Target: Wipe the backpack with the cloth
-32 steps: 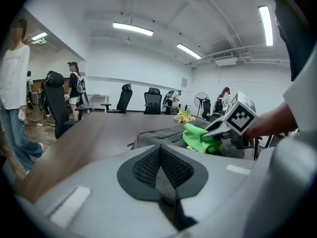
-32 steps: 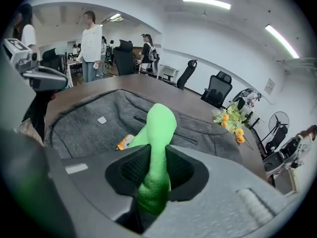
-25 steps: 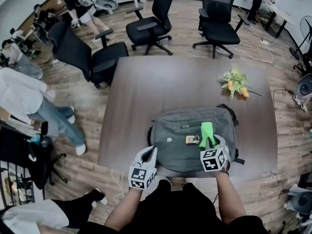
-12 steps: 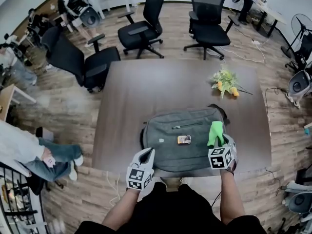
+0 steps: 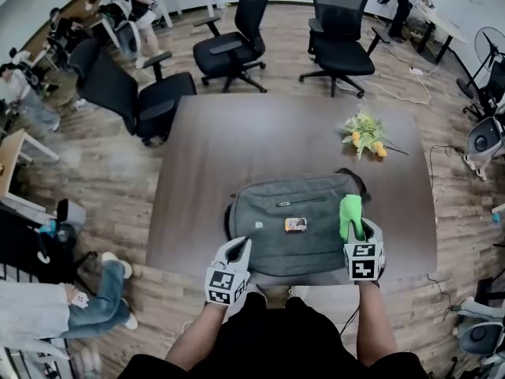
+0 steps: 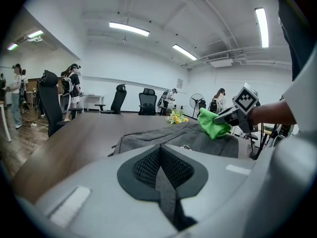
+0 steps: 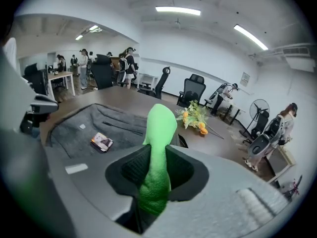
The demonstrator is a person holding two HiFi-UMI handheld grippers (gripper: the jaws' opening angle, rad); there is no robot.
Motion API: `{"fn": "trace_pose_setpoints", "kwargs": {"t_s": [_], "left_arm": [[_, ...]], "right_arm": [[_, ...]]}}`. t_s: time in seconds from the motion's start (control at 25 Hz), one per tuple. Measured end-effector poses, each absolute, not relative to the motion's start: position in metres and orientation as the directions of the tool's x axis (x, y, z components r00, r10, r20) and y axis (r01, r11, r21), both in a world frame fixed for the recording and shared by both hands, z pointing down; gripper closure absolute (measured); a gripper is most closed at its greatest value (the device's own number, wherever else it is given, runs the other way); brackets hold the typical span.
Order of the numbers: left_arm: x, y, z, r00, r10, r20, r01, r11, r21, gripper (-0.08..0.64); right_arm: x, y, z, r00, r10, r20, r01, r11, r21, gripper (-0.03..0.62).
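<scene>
A grey backpack (image 5: 296,223) lies flat near the front edge of the brown table (image 5: 260,133), with a small yellow tag (image 5: 296,225) on its middle. My right gripper (image 5: 357,229) is shut on a bright green cloth (image 5: 350,214), held over the backpack's right end. In the right gripper view the cloth (image 7: 158,148) sticks up between the jaws, with the backpack (image 7: 99,125) to the left. My left gripper (image 5: 239,249) hovers at the backpack's near left corner, shut with nothing in it. The left gripper view shows the backpack (image 6: 173,138) and the cloth (image 6: 213,123) ahead.
A bunch of yellow flowers (image 5: 364,135) lies on the table's far right. Black office chairs (image 5: 237,42) stand beyond the table and at its left. People stand and sit along the room's left side. A fan (image 5: 489,54) stands at the right.
My right gripper has carried the green cloth rightward across the backpack, from near the yellow tag to its right end. The left gripper has stayed at the near left corner.
</scene>
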State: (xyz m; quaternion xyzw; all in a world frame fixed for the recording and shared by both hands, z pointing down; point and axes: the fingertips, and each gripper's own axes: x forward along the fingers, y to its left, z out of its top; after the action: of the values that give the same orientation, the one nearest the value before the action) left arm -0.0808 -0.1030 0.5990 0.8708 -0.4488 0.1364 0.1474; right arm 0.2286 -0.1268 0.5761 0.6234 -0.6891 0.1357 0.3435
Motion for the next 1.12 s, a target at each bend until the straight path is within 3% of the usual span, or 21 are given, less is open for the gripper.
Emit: {"fn": "trace_pose_setpoints", "kwargs": {"t_s": [0.52,1.12], "left_arm": [[-0.101,-0.089,0.6,0.492,-0.776,0.394,-0.866,-0.484,0.129,0.541],[-0.143,-0.056,0.611,0.392,-0.809,0.439,-0.917,-0.382,0.114,0.541]], "right_arm": [[0.093,-0.105,0.588,-0.405,-0.667,0.626,-0.886,0.456,-0.087,0.503],[-0.046,-0.07,0.627,-0.608,-0.462,0.646,-0.75,0.601,-0.275,0.503]]}}
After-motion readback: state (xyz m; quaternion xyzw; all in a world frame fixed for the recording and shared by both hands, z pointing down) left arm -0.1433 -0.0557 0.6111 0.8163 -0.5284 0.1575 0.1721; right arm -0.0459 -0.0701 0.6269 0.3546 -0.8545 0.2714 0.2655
